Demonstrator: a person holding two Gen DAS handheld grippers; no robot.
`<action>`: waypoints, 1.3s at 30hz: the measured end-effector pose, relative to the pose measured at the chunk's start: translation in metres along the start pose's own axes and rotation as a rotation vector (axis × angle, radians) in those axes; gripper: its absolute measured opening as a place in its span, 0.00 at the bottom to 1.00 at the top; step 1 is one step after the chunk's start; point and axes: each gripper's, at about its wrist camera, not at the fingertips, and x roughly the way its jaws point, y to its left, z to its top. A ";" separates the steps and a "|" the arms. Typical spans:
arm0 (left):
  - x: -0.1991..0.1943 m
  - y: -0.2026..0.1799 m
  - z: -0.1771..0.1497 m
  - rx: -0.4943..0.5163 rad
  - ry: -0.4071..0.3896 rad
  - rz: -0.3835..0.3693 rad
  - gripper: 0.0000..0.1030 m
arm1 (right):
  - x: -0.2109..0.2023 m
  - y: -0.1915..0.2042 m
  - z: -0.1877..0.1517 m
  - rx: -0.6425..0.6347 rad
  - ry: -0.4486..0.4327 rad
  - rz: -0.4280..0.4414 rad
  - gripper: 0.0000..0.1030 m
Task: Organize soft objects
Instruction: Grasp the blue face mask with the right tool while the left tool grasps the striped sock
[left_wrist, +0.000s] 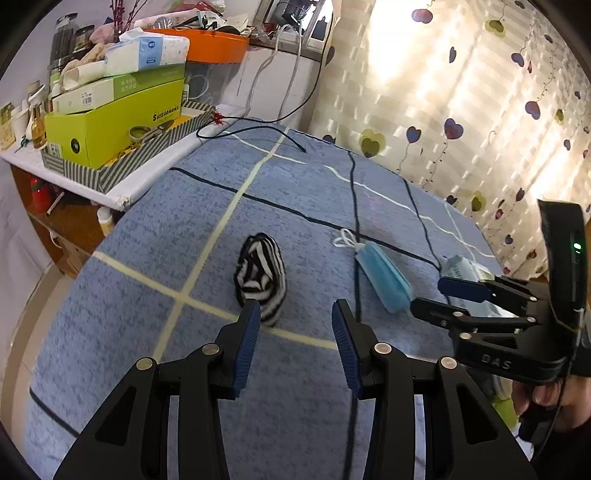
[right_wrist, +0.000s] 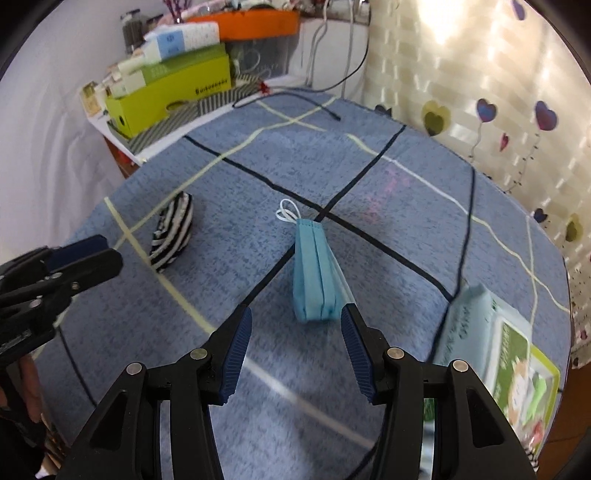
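A rolled black-and-white striped sock (left_wrist: 260, 276) lies on the blue checked blanket (left_wrist: 184, 229), just beyond my left gripper (left_wrist: 295, 314), which is open and empty. A folded blue face mask (right_wrist: 314, 273) with white ear loops lies right in front of my right gripper (right_wrist: 296, 319), which is open and empty. The mask also shows in the left wrist view (left_wrist: 384, 275), with the right gripper (left_wrist: 428, 295) to its right. The sock (right_wrist: 173, 232) and the left gripper (right_wrist: 99, 251) show at the left of the right wrist view.
A pack of wet wipes (right_wrist: 495, 343) lies at the blanket's right edge. A cluttered side table (left_wrist: 122, 184) with a lime-green box (left_wrist: 110, 129) stands at the far left. A black cable (left_wrist: 258, 129) crosses the far blanket. A heart-patterned curtain (left_wrist: 461, 110) hangs behind.
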 end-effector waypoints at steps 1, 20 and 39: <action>0.004 0.002 0.002 0.001 0.005 0.005 0.41 | 0.007 -0.001 0.003 -0.002 0.015 -0.003 0.48; 0.077 0.014 0.016 0.007 0.107 0.120 0.41 | 0.049 -0.020 0.026 0.010 0.080 -0.037 0.16; 0.017 -0.019 0.014 0.079 -0.020 0.096 0.13 | -0.029 -0.008 0.002 0.043 -0.085 0.022 0.16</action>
